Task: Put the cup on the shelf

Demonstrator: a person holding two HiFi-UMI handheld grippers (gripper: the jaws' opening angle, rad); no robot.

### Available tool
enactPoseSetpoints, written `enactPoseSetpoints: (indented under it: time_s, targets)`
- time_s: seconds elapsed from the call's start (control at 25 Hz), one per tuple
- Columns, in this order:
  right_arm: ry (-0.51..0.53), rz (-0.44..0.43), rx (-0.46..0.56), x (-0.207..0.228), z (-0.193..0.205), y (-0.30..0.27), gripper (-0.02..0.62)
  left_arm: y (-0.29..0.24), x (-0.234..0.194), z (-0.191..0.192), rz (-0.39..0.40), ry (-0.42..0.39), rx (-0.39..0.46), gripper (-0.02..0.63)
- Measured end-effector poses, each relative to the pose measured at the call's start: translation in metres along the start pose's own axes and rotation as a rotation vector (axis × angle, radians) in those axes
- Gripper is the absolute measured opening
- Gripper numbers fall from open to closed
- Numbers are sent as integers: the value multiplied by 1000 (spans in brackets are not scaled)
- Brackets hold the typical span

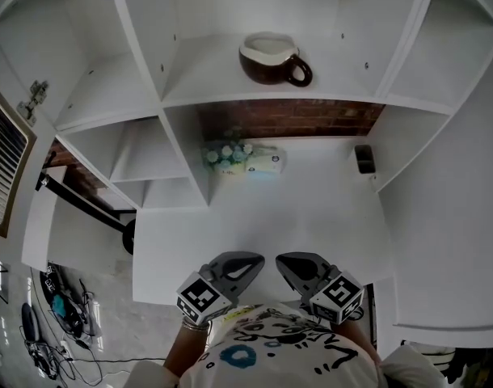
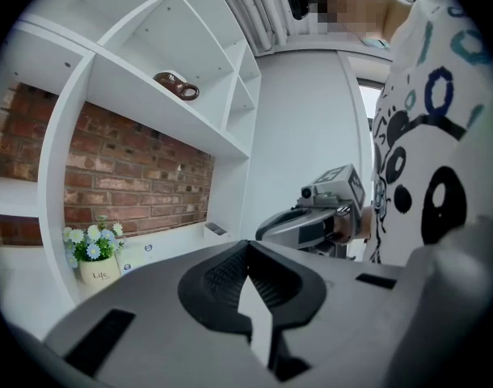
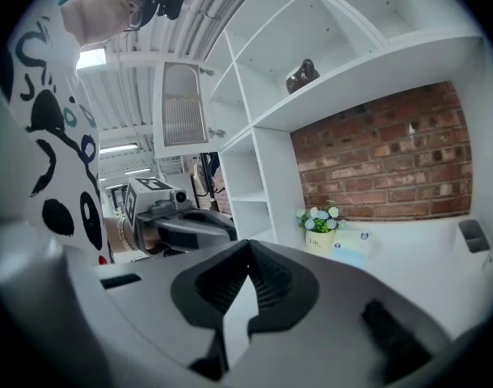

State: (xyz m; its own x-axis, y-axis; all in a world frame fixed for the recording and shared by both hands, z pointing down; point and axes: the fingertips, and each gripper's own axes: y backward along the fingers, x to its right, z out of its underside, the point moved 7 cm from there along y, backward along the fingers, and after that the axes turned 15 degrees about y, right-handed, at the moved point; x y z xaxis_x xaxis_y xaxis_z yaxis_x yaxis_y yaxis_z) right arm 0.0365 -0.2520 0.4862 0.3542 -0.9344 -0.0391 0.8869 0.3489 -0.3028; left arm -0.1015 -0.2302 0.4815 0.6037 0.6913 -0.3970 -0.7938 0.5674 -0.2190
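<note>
Up at twelve o'clock in the head view, the brown cup [image 1: 272, 58] stands upright on the white shelf [image 1: 206, 83], handle turned toward four o'clock, well apart from both tools. Down at six o'clock, over the near edge of the desk [image 1: 311, 217], the left gripper [image 1: 253, 262] and the right gripper [image 1: 285, 262] sit side by side, each with its jaws pressed together and nothing between them. A pot of flowers [image 1: 227, 158] stands at the desk's back, toward eleven o'clock from them.
</note>
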Motion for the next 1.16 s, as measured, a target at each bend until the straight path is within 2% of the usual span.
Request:
enactPoseSetpoints:
  time_s: [0.48, 0.8, 1.16]
  targets:
    - [15, 104, -13, -14, -7, -15, 25, 14, -7, 13, 72, -15, -54, 15]
    - [-37, 126, 22, -13, -3, -7, 25, 16, -8, 16, 59, -9, -49, 15]
    - [-2, 131, 28, -5, -6, -5, 25, 10, -13, 18, 38, -7, -73, 15]
